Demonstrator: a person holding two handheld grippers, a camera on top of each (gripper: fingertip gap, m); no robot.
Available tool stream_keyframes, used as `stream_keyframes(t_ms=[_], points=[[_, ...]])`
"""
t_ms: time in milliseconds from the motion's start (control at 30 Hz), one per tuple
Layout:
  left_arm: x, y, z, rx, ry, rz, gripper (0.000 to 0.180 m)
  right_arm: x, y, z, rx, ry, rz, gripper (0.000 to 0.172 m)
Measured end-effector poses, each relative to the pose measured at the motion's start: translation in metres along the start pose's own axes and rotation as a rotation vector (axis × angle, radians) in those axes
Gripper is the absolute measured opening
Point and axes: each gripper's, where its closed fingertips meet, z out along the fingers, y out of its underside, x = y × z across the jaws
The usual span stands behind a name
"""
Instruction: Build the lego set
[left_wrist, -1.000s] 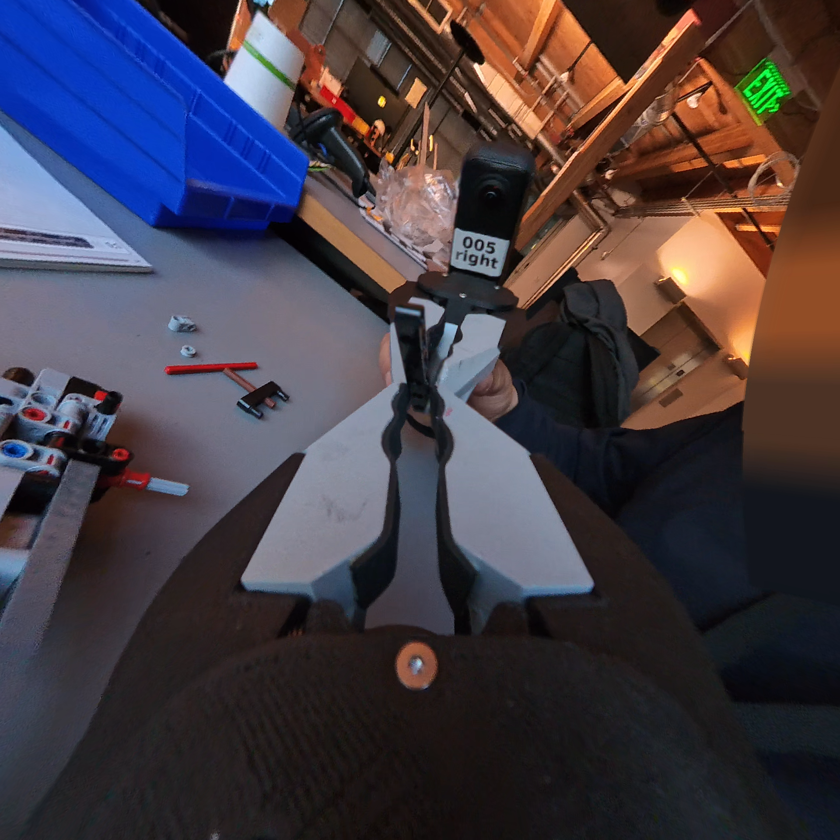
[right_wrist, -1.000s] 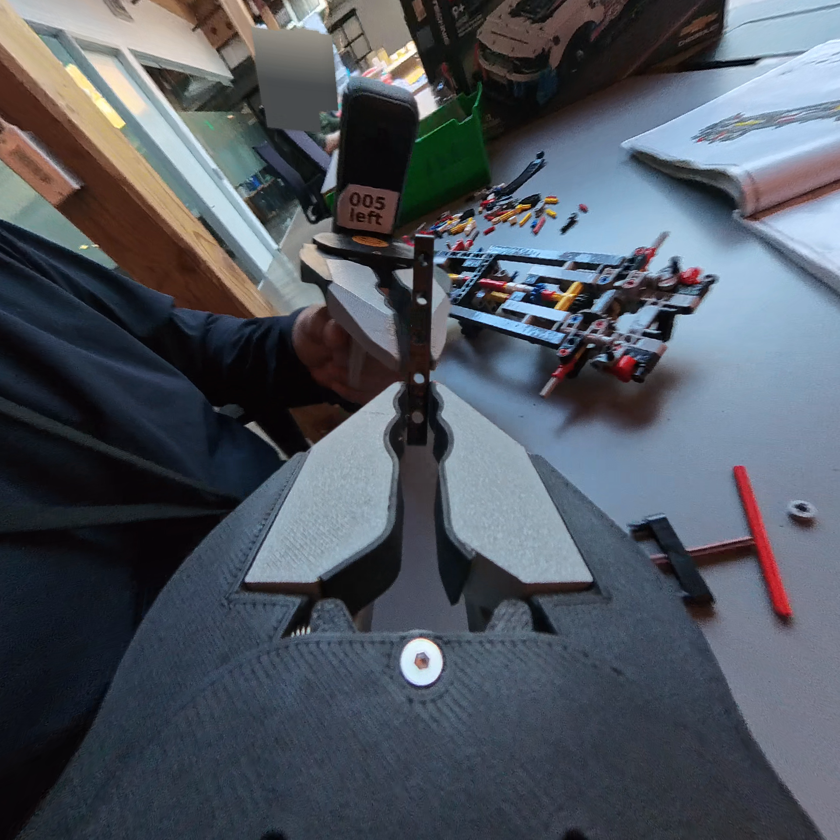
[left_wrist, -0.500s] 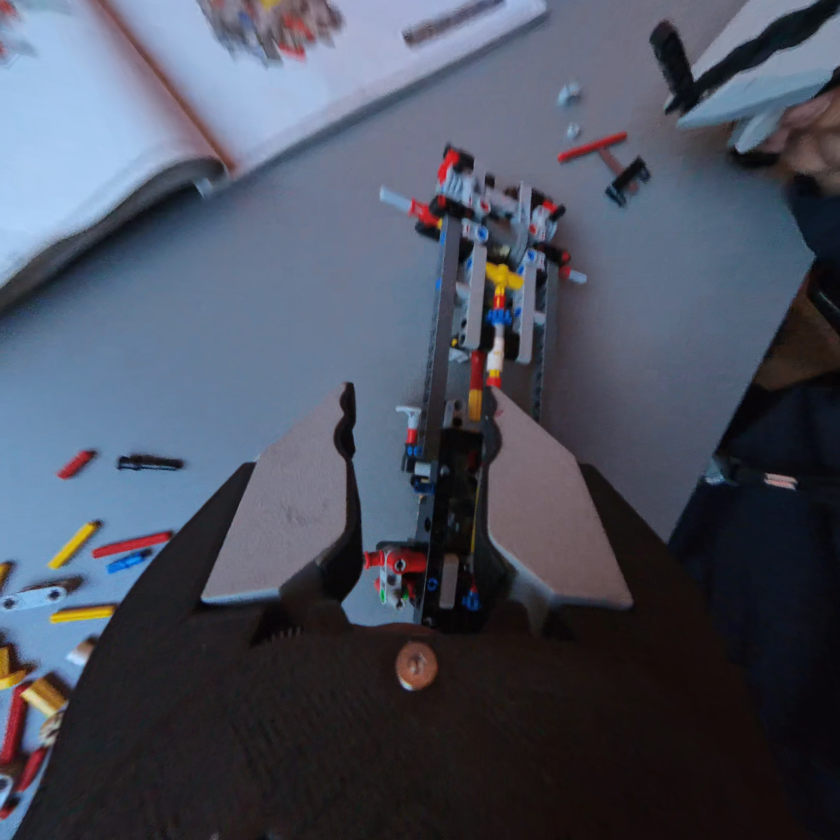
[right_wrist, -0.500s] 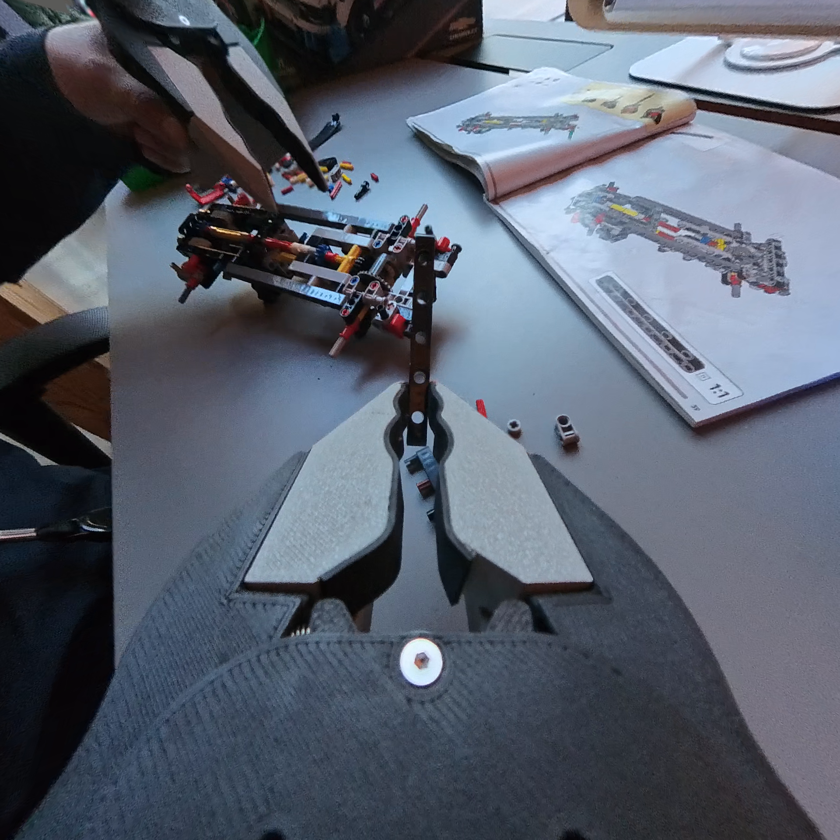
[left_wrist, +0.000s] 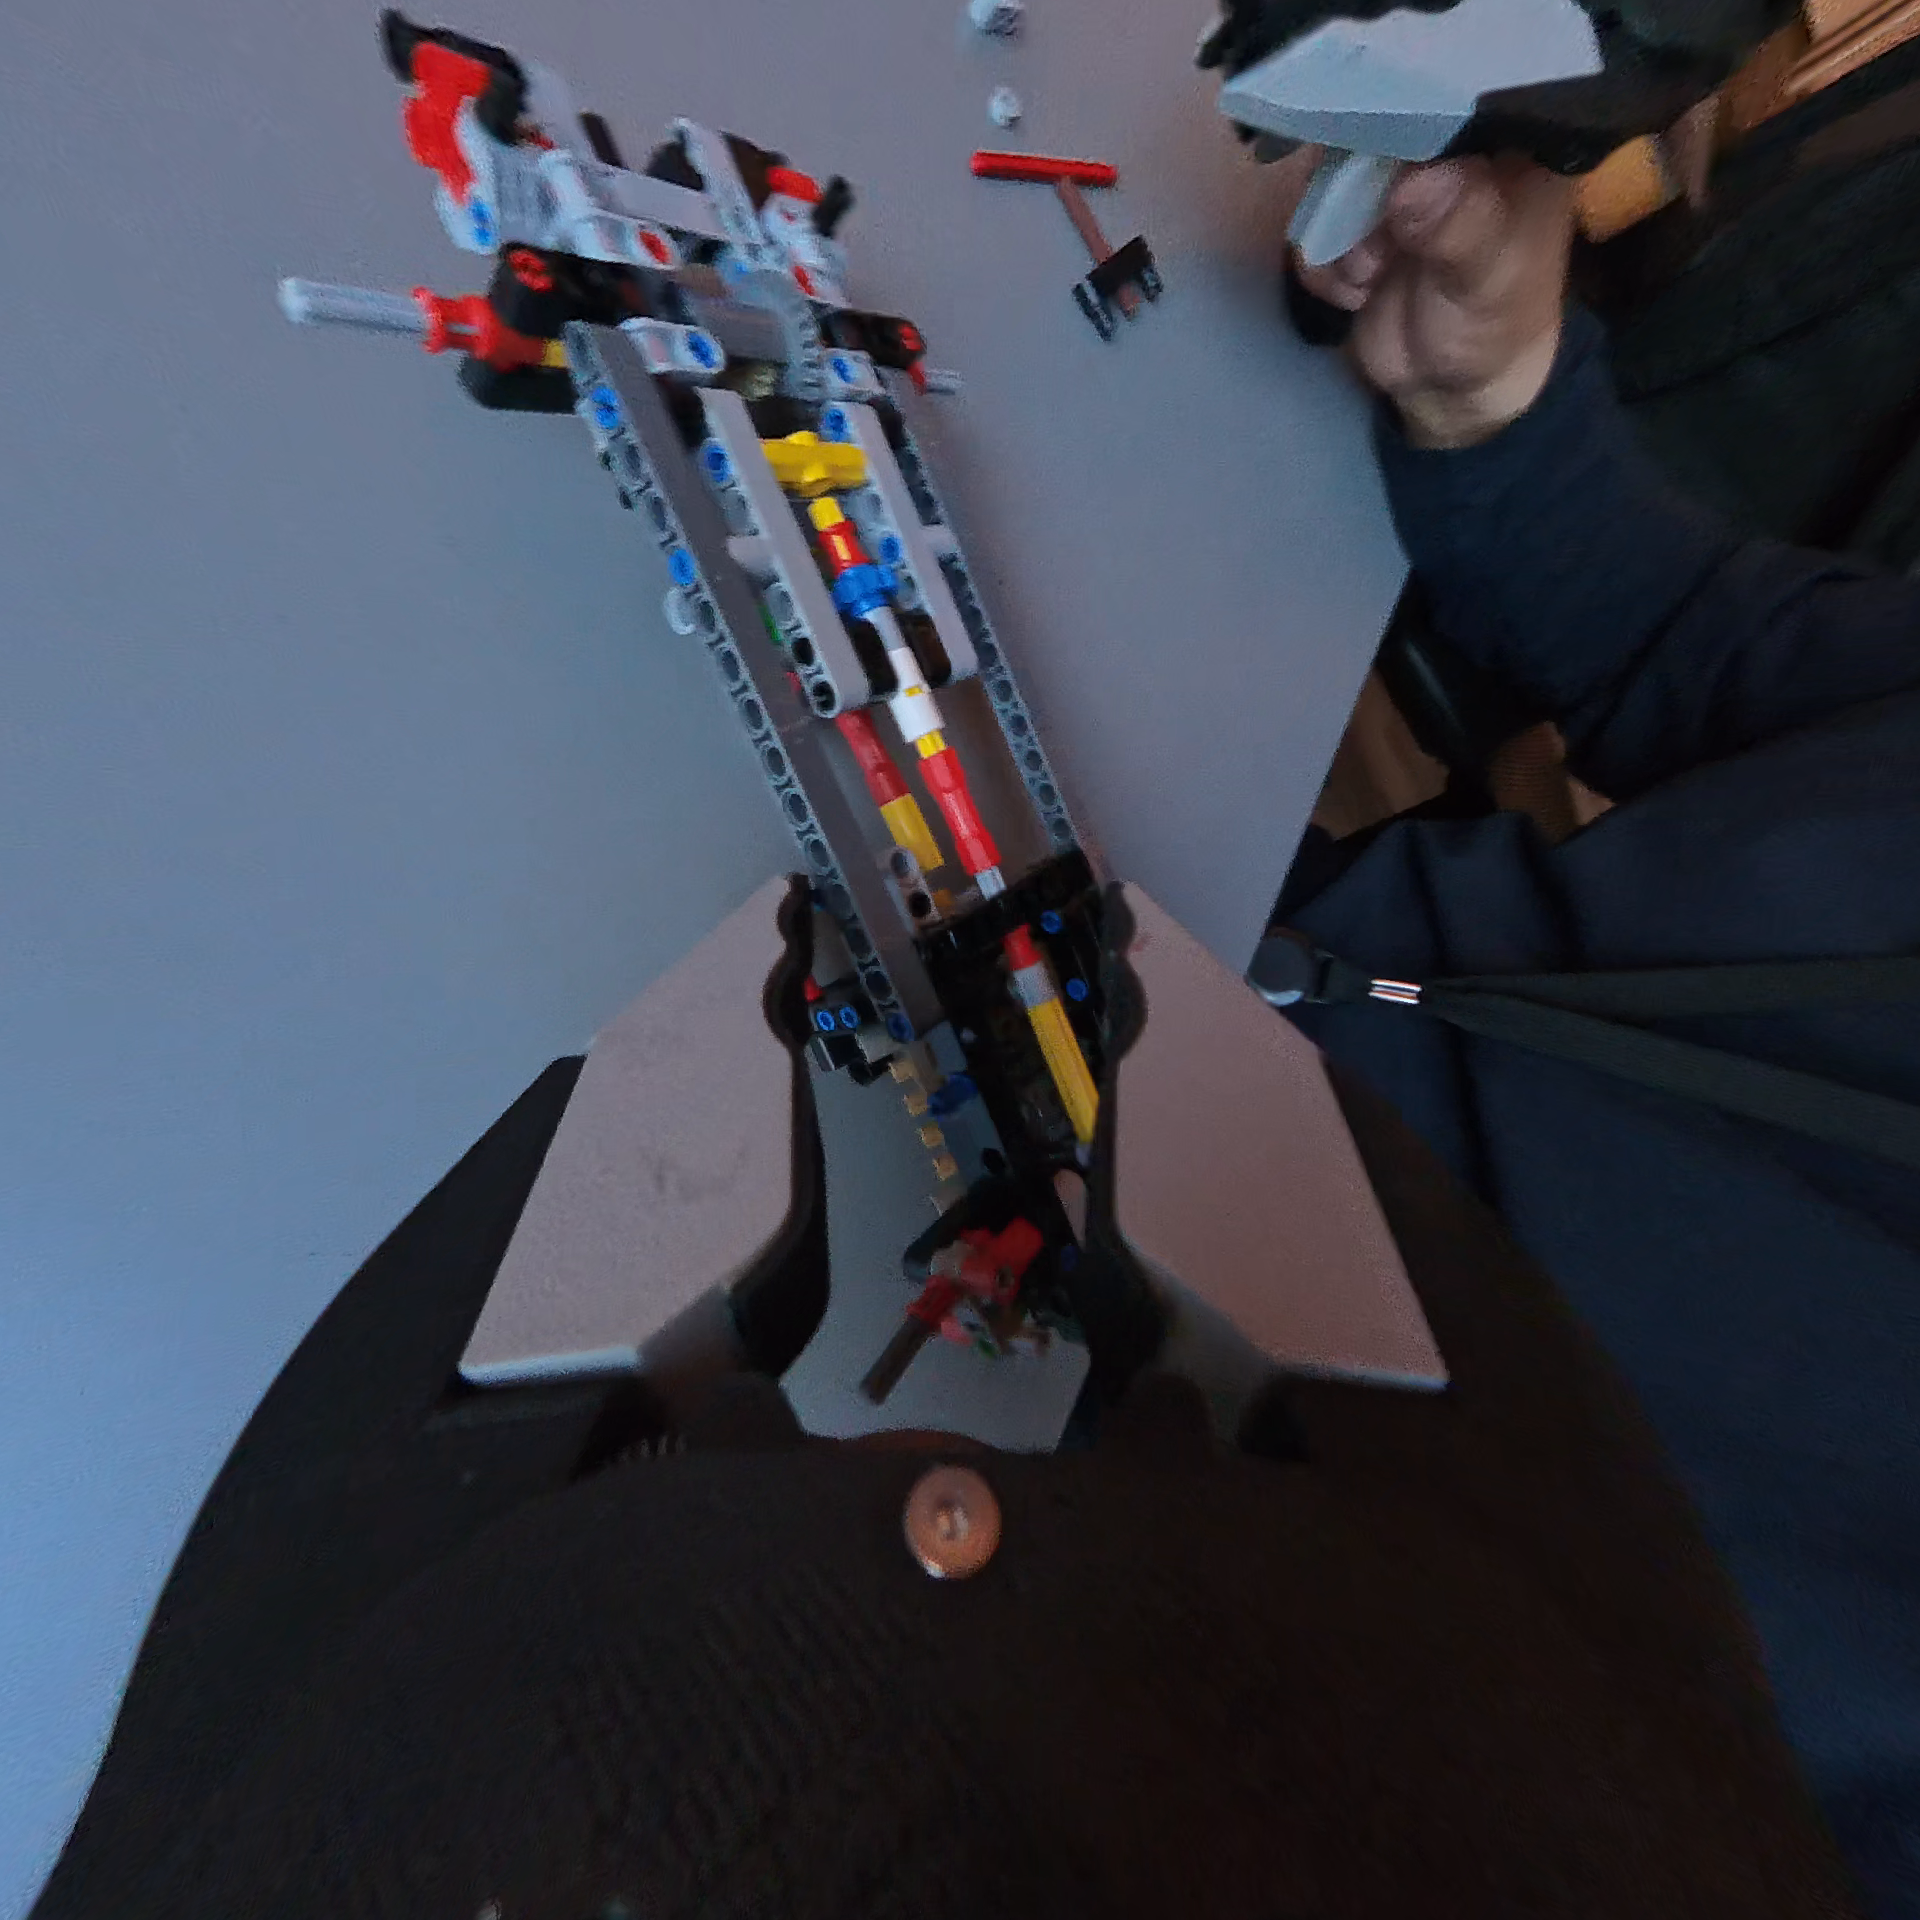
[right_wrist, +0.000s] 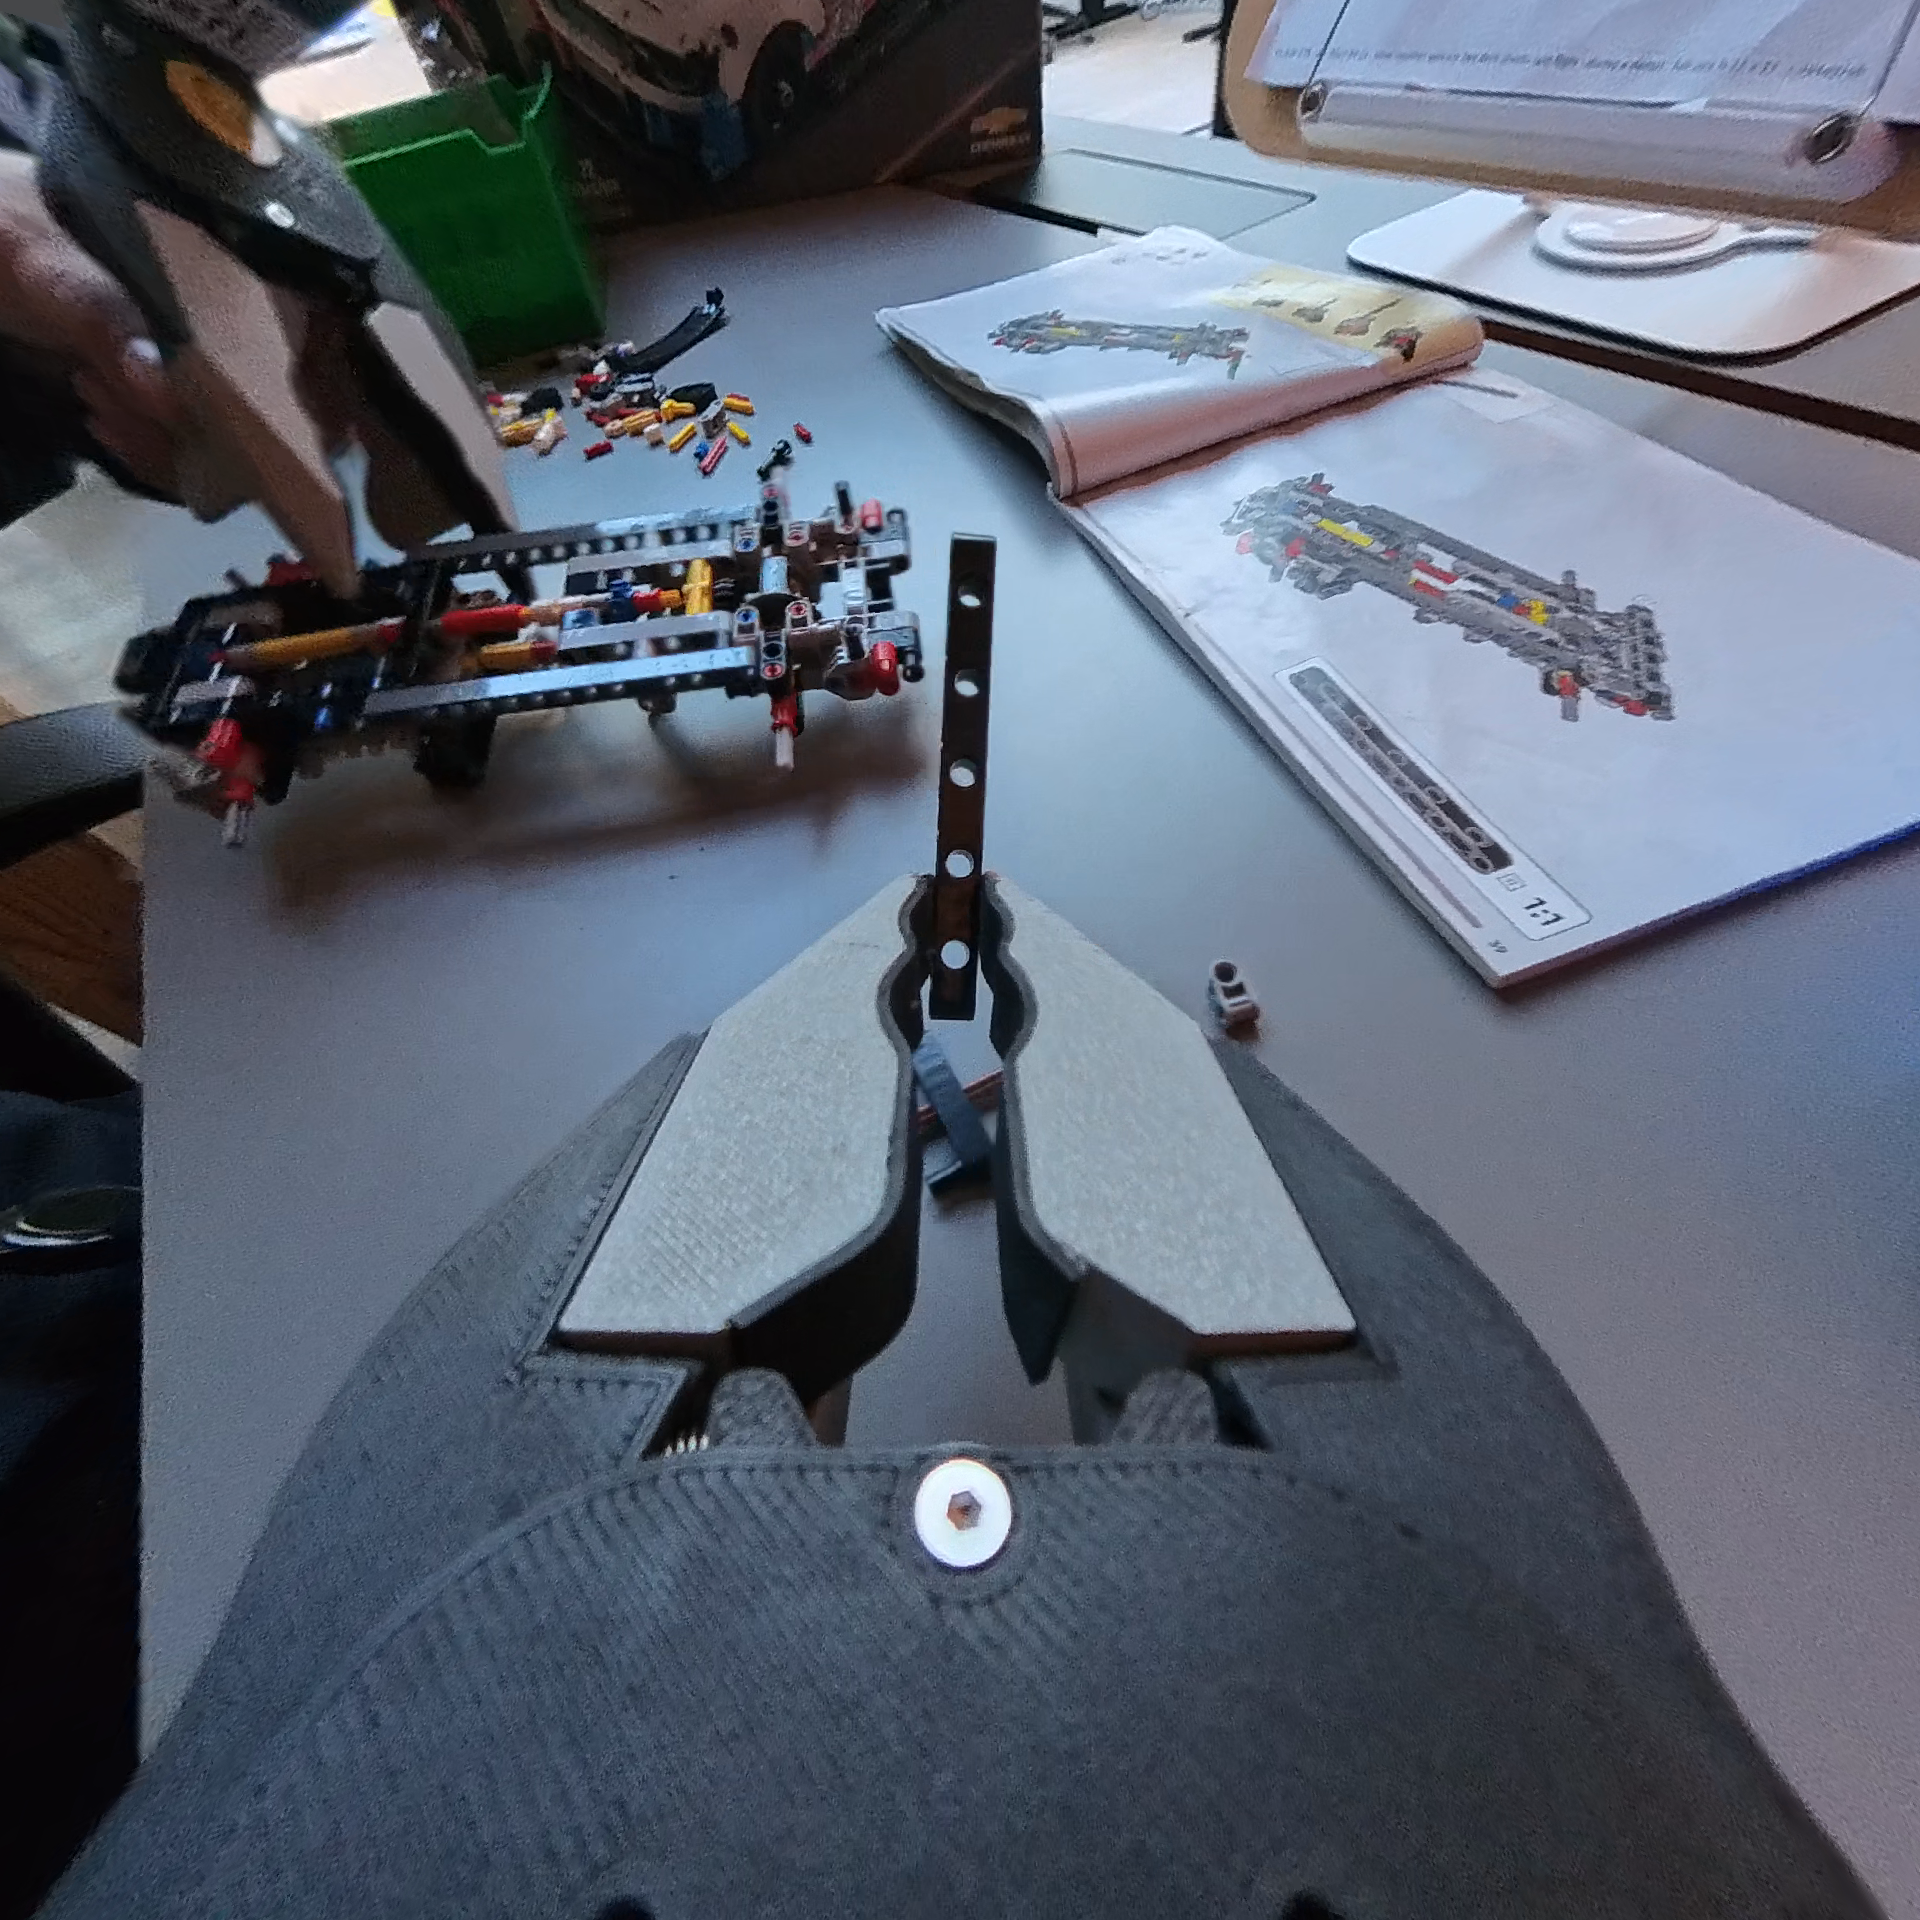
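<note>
- A grey table (right_wrist: 1039, 727) carries an open instruction booklet (right_wrist: 1455, 644) at right and loose pieces (right_wrist: 634, 416) at upper left.
- The left gripper (left_wrist: 951, 935) has its fingers spread astride the near end of the brick chassis (left_wrist: 831, 644), whose long axis runs up-frame; contact is unclear.
- The right gripper (right_wrist: 954, 914) is clamped on a black holed beam (right_wrist: 964, 727), upright, right of the chassis.
</note>
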Motion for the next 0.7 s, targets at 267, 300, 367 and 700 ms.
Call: stream_keyframes(t_ms=[267,300,367,700], points=[[0.011,0.011,0.001,0.016,-0.001,0.052,0.056,0.014,-0.008,-0.011,0.069,0.039,0.020,0.005],[0.007,0.009,-0.004,0.029,-0.024,0.060,0.055,0.013,-0.008,-0.010,0.070,0.034,0.016,0.005],[-0.003,0.005,-0.014,0.071,-0.074,0.073,0.054,0.012,-0.009,-0.010,0.075,0.023,-0.003,0.005],[-0.042,-0.005,-0.058,0.383,-0.217,-0.015,0.049,0.005,-0.009,-0.007,0.067,0.024,-0.114,0.005]])
